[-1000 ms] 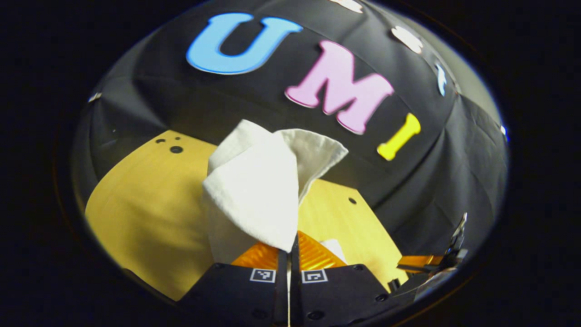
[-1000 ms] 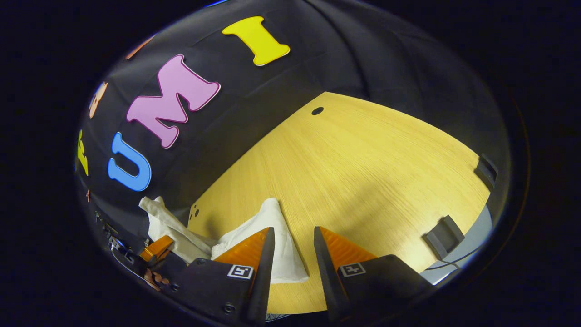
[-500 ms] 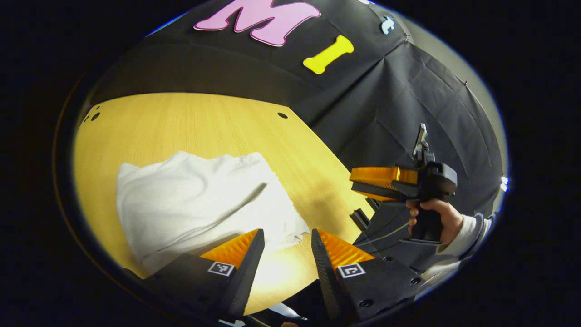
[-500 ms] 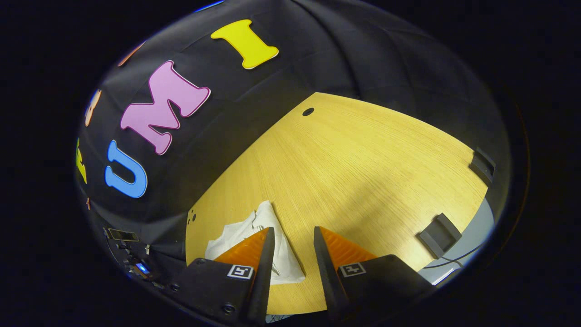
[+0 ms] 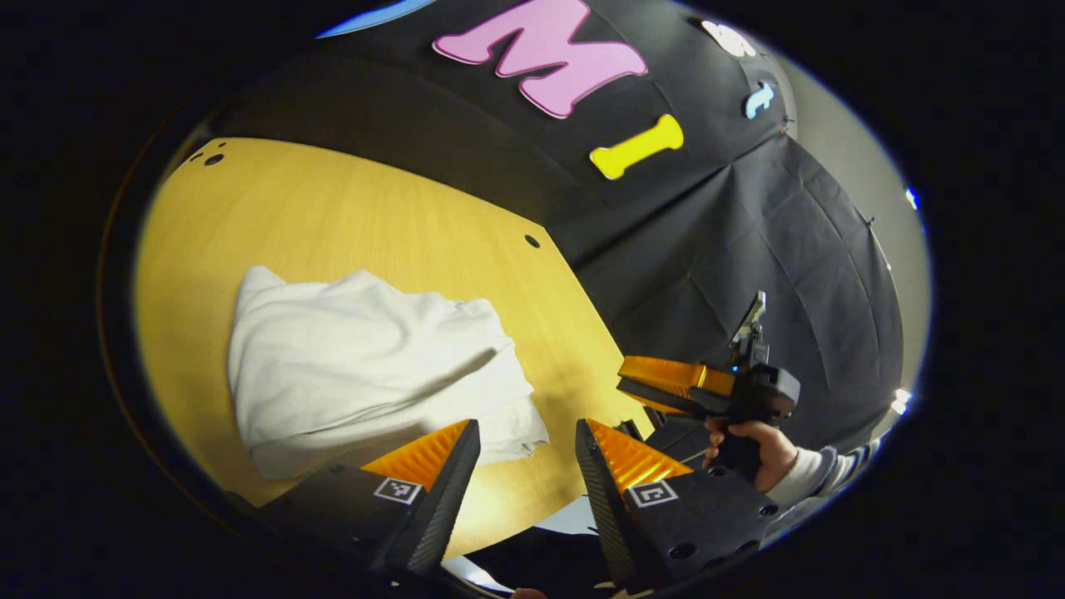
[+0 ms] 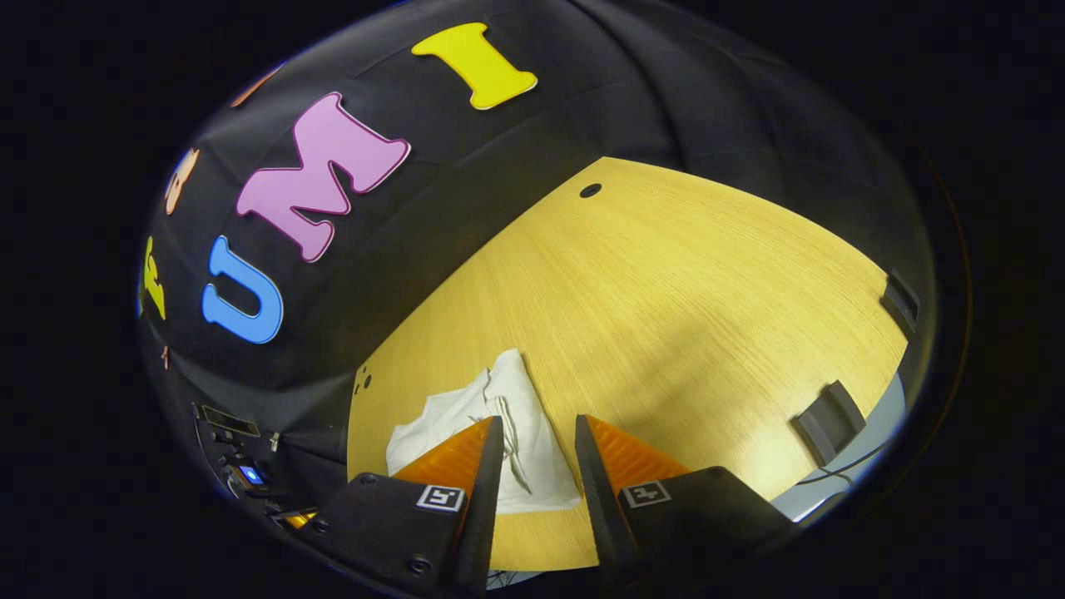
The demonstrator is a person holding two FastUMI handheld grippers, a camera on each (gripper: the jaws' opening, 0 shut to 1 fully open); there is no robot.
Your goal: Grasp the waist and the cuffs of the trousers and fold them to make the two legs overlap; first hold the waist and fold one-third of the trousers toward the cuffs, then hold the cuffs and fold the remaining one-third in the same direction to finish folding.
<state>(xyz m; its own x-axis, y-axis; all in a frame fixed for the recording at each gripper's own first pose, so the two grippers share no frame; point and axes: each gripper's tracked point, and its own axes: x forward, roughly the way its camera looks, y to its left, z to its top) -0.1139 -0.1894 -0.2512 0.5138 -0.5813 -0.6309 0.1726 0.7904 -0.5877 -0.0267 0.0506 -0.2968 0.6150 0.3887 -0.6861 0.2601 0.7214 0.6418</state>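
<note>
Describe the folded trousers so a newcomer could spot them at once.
Start at the yellow wooden table before the black cloth wall. On it lies a white folded bundle, the trousers, just beyond the open left gripper. It is the only soft, pale thing on the wood.

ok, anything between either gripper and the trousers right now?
Nothing visible. The trousers lie folded on the bare table. The left gripper and the right gripper are both open above the near edge, with only tabletop and air between.

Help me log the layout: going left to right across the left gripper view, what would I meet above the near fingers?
Folded white trousers on the wooden table → small hole in the table → right gripper → hand holding it.
</note>
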